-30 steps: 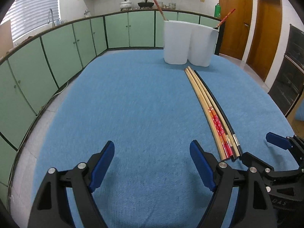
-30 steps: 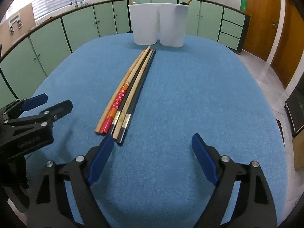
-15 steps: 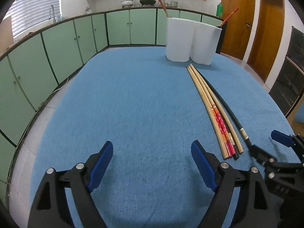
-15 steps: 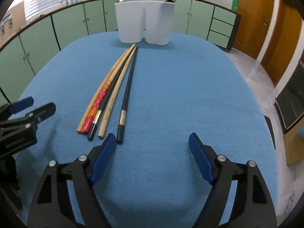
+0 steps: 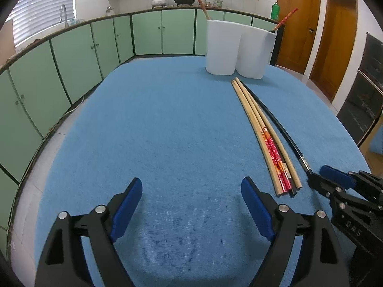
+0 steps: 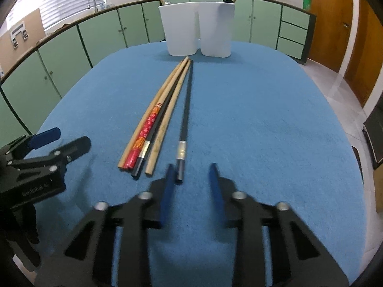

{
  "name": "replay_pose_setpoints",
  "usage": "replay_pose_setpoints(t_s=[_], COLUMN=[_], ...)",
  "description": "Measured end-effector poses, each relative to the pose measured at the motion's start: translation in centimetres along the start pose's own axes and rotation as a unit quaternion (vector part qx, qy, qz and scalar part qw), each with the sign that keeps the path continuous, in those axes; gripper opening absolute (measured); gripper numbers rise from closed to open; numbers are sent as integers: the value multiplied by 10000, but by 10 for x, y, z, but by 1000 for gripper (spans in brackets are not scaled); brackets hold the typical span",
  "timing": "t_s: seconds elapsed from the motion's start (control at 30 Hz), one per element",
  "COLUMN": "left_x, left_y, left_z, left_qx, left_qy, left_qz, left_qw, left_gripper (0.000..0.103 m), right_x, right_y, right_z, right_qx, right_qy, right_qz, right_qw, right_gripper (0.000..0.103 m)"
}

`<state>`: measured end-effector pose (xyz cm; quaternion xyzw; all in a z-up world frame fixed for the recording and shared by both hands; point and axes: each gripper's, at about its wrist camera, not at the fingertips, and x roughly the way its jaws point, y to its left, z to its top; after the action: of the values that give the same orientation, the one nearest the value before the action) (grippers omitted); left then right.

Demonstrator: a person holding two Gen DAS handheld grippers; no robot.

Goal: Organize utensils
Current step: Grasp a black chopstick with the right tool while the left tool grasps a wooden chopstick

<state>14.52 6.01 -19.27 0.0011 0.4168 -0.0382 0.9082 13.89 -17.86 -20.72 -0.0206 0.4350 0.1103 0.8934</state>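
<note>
A black chopstick with a silver band [image 6: 185, 119] lies apart from the others on the blue cloth. Its near end sits between the jaws of my right gripper [image 6: 191, 167], which are closing and blurred. The end is close to the left pad, and a gap shows on the right side. To its left lies a bundle of wooden, red-patterned and black chopsticks [image 6: 155, 124]. My left gripper [image 5: 191, 184] stands open over bare cloth, left of the bundle [image 5: 265, 138]. A white two-compartment holder [image 5: 237, 47] stands at the far end with a chopstick leaning in each side.
The blue cloth [image 5: 167, 119] covers a rounded table that drops off at its edges. Green cabinets [image 5: 71, 59] curve around the left and far sides. Wooden doors [image 5: 335, 43] stand at the right. In the right wrist view the left gripper [image 6: 70, 137] sits at the left edge.
The black chopstick has slid right, away from the bundle. My right gripper's jaws have narrowed from wide open to close around its near end. The left gripper has stayed put.
</note>
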Motion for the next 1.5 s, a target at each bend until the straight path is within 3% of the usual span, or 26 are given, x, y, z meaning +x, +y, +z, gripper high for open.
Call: replay_pose_setpoints(t_s=[0.07,0.4,0.67,1.1,1.3,1.47,1.5], left_x=[1,-2,11,10,11,9,9], left_y=[-3,-29,-46,-36,-43,-48,-50], left_z=[0,0,2,1,3,2,1], left_qx=[27,268,481,308,391,378,385], left_qy=[19,35,240,239,194,160,164], left_qz=[-31,-405,-309,-208,-327,-578,-630], left_qw=[10000,9988,9981,9990,9985,9975,9971], left_gripper=[83,83,85,83,53,9,7], right_x=[1,-5,-6,-7,-5,-5,-5], right_y=[2,-17,-24,-25,-26,-26,-26], right_z=[1,-3,-5,-6,-6,-6,-6], right_qx=[-42,128,259,290,275,276,270], right_qy=[0,-26,-48,-51,-25,-28,-30], right_qz=[73,15,83,138,185,180,171], right_qw=[10000,9999,9996,9995,9994,9995,9995], right_gripper=[6,6,6,7,8,7,7])
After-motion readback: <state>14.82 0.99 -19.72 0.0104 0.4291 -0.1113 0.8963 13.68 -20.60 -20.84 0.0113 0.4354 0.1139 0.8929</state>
